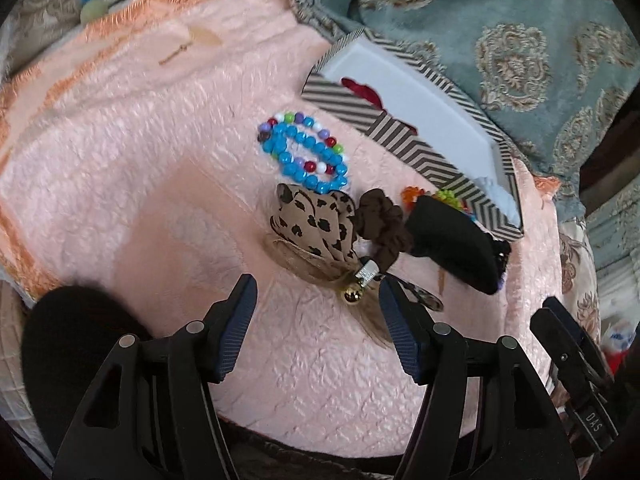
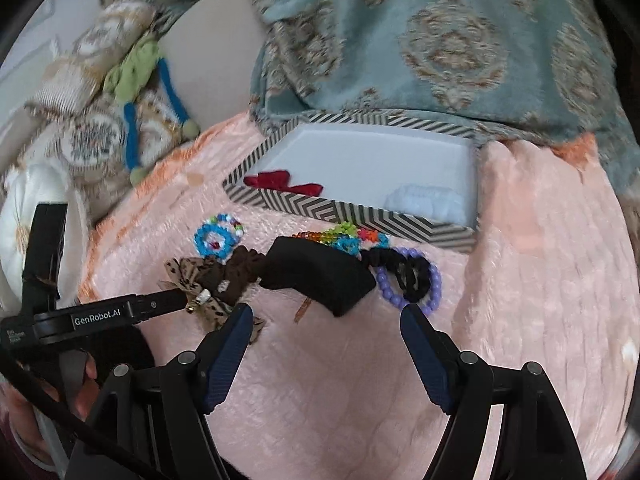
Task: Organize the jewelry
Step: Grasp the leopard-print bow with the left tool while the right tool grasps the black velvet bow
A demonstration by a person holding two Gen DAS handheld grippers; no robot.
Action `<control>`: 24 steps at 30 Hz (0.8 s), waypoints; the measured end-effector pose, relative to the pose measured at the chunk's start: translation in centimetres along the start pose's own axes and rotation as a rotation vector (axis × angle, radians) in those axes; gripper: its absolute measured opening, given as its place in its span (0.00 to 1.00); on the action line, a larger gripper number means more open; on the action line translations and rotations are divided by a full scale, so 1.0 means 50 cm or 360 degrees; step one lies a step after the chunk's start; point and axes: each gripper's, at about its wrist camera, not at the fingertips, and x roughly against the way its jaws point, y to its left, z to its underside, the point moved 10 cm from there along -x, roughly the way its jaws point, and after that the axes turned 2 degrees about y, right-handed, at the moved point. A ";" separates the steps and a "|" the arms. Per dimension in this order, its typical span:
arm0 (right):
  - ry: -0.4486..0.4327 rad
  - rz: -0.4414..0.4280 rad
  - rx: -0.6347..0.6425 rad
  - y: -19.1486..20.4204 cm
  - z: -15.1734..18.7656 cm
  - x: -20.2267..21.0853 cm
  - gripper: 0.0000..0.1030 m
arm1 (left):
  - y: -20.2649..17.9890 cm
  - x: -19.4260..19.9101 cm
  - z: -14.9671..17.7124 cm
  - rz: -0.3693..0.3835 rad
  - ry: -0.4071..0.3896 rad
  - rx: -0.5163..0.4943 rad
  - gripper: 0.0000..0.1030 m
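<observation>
A striped box [image 1: 404, 148] [image 2: 352, 210] with a white inside lies on the pink quilt and holds a red bow [image 2: 280, 184] and a pale blue scrunchie [image 2: 424, 202]. In front of it lie blue beaded bracelets [image 1: 306, 154] [image 2: 216, 238], a leopard-print bow clip [image 1: 316, 224] [image 2: 192, 276], a brown scrunchie [image 1: 380, 224] [image 2: 240, 270], a black pad [image 1: 452, 240] [image 2: 320, 274], colourful beads [image 2: 344, 236] and a purple bead bracelet [image 2: 412, 280] around a black tie. My left gripper [image 1: 318, 304] is open just short of the leopard bow. My right gripper [image 2: 326, 320] is open and empty before the black pad.
A teal patterned blanket [image 1: 500, 20] [image 2: 440, 40] lies behind the box. Cushions and a blue-green tassel cord [image 2: 136, 92] sit at the far left. The quilt's orange fringe [image 1: 120, 20] marks its edge. The right gripper shows at the left view's right edge [image 1: 572, 356].
</observation>
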 end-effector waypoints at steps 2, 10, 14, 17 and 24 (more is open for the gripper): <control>0.0047 -0.0021 0.0151 0.013 -0.015 -0.037 0.72 | 0.002 -0.018 -0.001 -0.0007 0.0027 0.0013 0.62; 0.0148 -0.0048 0.0334 0.027 -0.035 -0.126 0.70 | 0.007 -0.043 -0.022 0.0000 0.0005 0.0066 0.62; 0.0227 0.0000 0.0443 0.023 -0.024 -0.172 0.41 | 0.000 -0.051 -0.027 -0.0025 -0.0028 0.0024 0.62; 0.0228 -0.0009 0.0429 0.017 -0.021 -0.175 0.24 | -0.007 -0.051 -0.029 -0.0035 -0.0052 -0.0037 0.43; 0.0103 -0.0162 0.0216 0.008 -0.046 -0.098 0.10 | -0.020 -0.025 -0.029 0.0042 -0.0047 -0.0080 0.12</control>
